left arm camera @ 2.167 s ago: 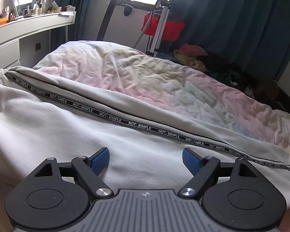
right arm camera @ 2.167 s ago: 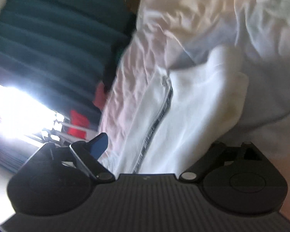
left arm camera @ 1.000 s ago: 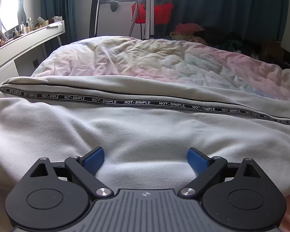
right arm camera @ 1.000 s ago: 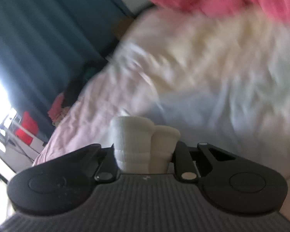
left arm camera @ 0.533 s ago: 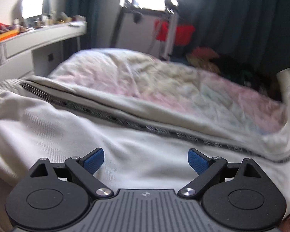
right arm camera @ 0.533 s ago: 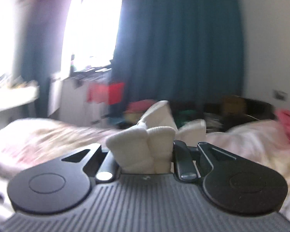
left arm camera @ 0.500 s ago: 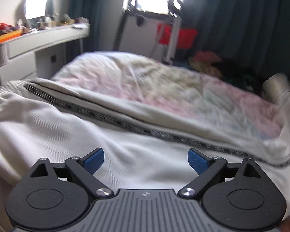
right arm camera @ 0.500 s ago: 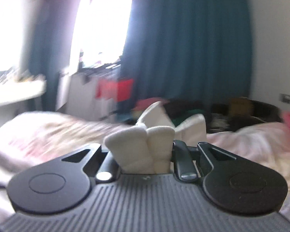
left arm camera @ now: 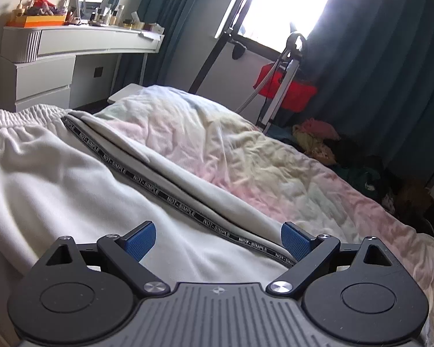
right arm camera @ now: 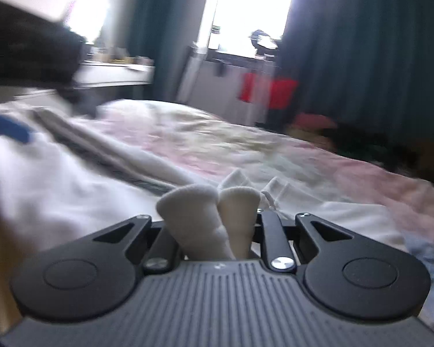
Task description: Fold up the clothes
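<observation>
White track pants (left arm camera: 58, 179) with a black lettered side stripe (left arm camera: 147, 185) lie spread across the bed. Their elastic waistband (left arm camera: 20, 115) is at the far left. My left gripper (left arm camera: 218, 241) is open and empty, low over the pants, its blue pads either side of the stripe. My right gripper (right arm camera: 217, 217) is shut on a bunched white cuff of the pants (right arm camera: 208, 214) and holds it over the pants' body (right arm camera: 58, 185). The right wrist view is blurred by motion.
A pastel quilt (left arm camera: 246, 150) covers the bed beyond the pants. A white dresser with bottles (left arm camera: 72, 46) stands at the left. A pile of clothes (left arm camera: 327, 141) and a red item on a stand (left arm camera: 286, 86) are by dark curtains at the back.
My right gripper has closed on the pants' cuff, lifted it and carried it leftward over the pants. My left gripper has stayed open and low, shifting towards the stripe.
</observation>
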Motion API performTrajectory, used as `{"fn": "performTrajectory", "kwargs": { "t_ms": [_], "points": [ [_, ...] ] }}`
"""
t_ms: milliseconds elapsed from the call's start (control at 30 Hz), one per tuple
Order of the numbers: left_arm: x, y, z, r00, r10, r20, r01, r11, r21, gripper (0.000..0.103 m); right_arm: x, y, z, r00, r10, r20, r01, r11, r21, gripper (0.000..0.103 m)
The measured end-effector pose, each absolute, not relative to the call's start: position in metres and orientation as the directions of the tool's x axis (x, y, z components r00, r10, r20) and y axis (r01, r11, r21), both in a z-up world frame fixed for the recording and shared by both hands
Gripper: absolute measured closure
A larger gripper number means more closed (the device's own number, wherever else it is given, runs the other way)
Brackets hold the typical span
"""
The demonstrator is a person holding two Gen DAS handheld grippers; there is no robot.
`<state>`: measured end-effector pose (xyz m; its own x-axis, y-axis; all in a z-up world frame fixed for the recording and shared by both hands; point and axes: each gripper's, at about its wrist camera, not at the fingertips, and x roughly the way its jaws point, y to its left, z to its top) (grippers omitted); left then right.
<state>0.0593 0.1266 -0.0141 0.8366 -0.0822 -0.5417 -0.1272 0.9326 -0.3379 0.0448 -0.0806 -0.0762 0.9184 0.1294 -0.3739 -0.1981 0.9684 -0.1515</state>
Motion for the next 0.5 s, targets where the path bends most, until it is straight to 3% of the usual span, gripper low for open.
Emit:
{"fn": "performTrajectory", "kwargs": {
  "t_ms": [167,200,267,300,333,500],
  "points": [
    [0.063,0.126,-0.020,0.823,-0.099,-0.559,-0.113,0.936,-0.332,0.008,0.055,-0.080,-0.086,0.873,0.174,-0.457,-0.243,0.965,-0.098,0.079],
    [0.063,0.126,-0.021,0.822,-0.105,-0.560,-0.108,0.936,-0.334,0.008,0.057,-0.084,-0.081,0.862,0.189,-0.471,-0.246,0.967,-0.063,0.073],
    [0.062,0.125,-0.021,0.824,-0.116,-0.555,-0.092,0.938,-0.333,0.009,0.056,-0.090,-0.071,0.831,0.231,-0.506,-0.253,0.967,0.026,0.047],
    [0.061,0.124,-0.021,0.827,-0.123,-0.548,-0.080,0.940,-0.332,0.009,0.053,-0.094,-0.068,0.809,0.265,-0.524,-0.259,0.962,0.087,0.027],
    [0.060,0.123,-0.020,0.830,-0.128,-0.544,-0.071,0.941,-0.330,0.009,0.049,-0.098,-0.065,0.785,0.309,-0.537,-0.270,0.951,0.153,0.017],
    [0.050,0.117,-0.017,0.834,-0.169,-0.526,-0.018,0.943,-0.333,0.010,0.021,-0.123,-0.045,0.707,0.463,-0.535,-0.289,0.879,0.379,0.019]
  ]
}}
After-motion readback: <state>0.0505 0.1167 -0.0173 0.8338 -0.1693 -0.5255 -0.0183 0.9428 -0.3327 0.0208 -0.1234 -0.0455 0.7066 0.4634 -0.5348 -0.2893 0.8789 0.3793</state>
